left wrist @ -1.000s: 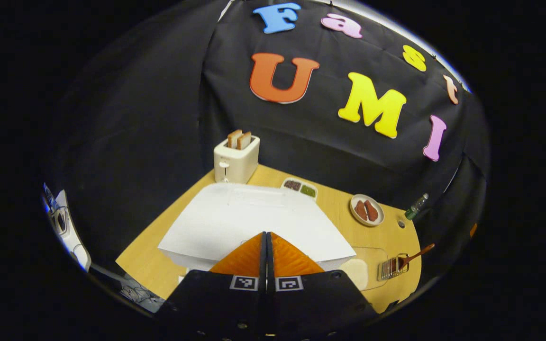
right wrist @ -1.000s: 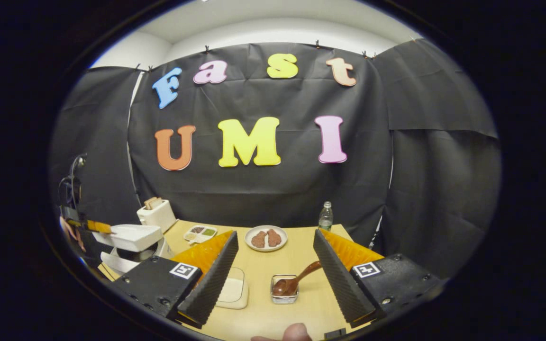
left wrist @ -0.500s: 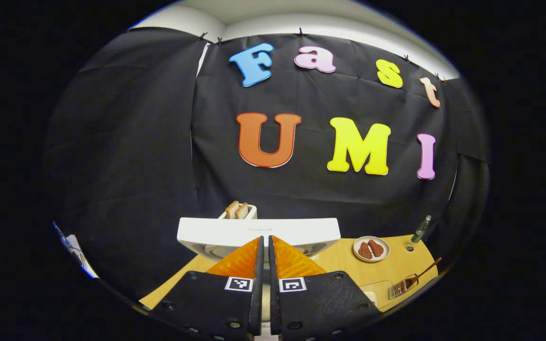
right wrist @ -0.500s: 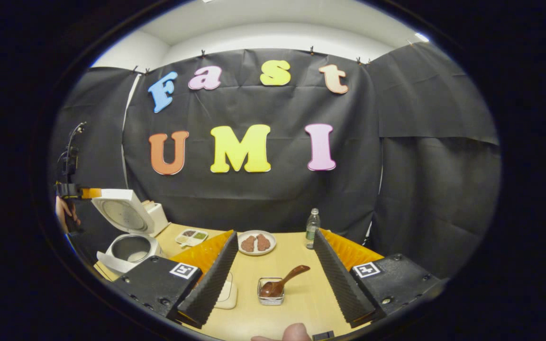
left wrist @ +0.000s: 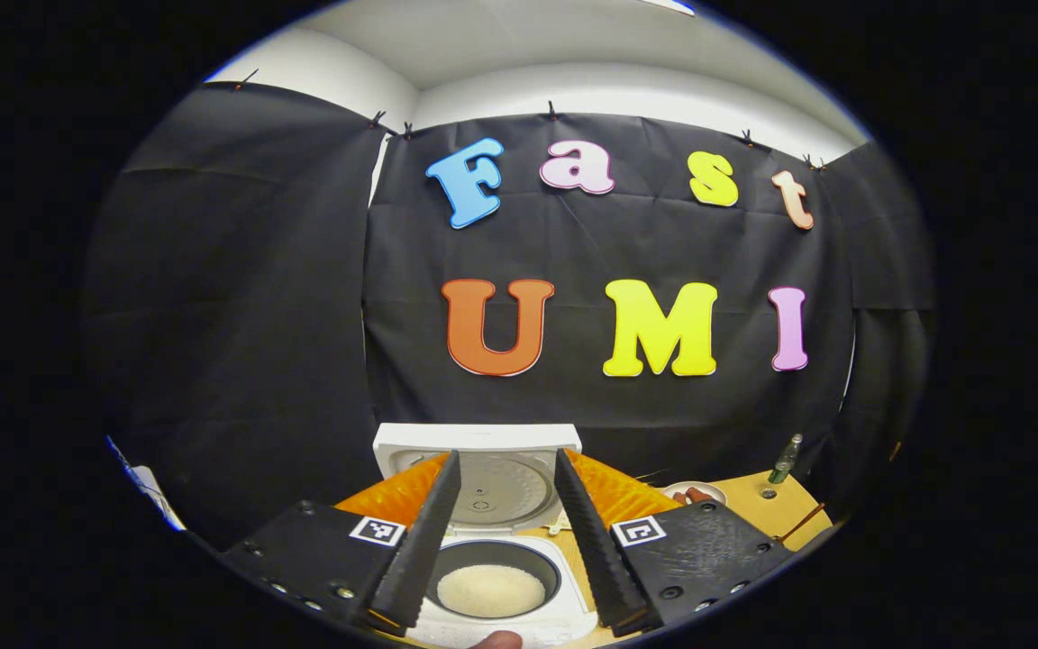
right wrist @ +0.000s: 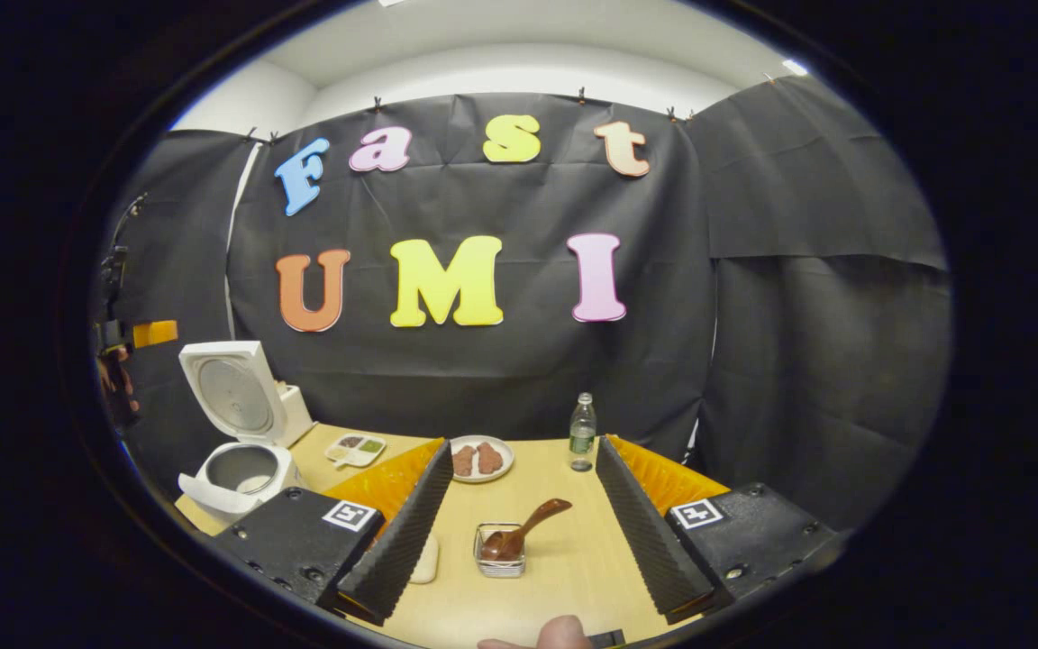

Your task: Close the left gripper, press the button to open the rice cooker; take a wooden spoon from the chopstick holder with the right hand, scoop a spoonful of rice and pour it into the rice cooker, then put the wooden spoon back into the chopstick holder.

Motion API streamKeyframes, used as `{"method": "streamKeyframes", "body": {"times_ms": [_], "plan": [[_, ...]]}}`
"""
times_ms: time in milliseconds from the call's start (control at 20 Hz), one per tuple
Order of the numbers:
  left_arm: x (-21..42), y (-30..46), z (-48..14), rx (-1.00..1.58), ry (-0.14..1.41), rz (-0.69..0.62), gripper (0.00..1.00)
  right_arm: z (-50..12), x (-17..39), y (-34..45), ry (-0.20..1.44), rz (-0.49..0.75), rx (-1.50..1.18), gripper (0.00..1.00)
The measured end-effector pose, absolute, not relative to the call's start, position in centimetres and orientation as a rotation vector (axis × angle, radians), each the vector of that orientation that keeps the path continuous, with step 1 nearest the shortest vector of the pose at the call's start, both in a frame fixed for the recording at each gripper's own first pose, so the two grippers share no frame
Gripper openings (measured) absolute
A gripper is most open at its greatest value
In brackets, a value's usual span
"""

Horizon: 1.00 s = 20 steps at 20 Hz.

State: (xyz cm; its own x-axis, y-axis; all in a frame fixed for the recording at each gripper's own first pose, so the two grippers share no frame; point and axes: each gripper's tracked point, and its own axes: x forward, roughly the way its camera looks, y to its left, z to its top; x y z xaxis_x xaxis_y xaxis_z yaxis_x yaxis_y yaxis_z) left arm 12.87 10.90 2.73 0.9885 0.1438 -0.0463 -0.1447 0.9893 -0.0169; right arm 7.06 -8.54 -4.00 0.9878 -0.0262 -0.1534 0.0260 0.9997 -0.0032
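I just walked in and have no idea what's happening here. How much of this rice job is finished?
Done: the rice cooker stands with its lid up, white rice showing in its pot. In hand: nothing; the left gripper and right gripper are both open and empty. Left: the wooden spoon sits in the chopstick holder, so grabbing it, scooping, pouring and returning it all remain.

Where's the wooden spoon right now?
In the right gripper view, the wooden spoon stands tilted in the chopstick holder on the table, between the open hand-held gripper's fingers and nearer than the plate.
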Motion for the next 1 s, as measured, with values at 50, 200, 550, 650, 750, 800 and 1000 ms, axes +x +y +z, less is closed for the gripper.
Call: {"method": "streamKeyframes", "body": {"times_ms": [50,200,550,650,750,800,1000], "plan": [[12.4,10.5,3.0,-0.03,0.039,0.145,0.72,-4.4,7.1,-8.8,0.16,-0.024,0.002,1.0],[10.9,10.0,3.0,-0.035,0.039,0.17,0.96,-5.8,7.5,-9.7,0.171,-0.02,0.006,1.0],[9.0,7.0,3.7,-0.089,0.04,0.193,0.94,-11.6,9.8,-12.2,0.243,-0.006,0.044,1.0],[8.8,5.9,4.0,-0.093,0.038,0.205,0.94,-13.9,11.0,-12.4,0.271,0.014,0.057,1.0],[8.5,5.6,3.8,-0.097,0.048,0.238,0.94,-16.4,12.6,-12.5,0.298,0.029,0.07,1.0],[8.5,5.0,4.0,-0.108,0.046,0.246,0.94,-17.7,13.4,-12.6,0.311,0.04,0.081,1.0],[8.3,4.3,4.2,-0.106,0.055,0.291,0.94,-22.9,16.8,-11.8,0.372,0.083,0.124,1.0]]}}
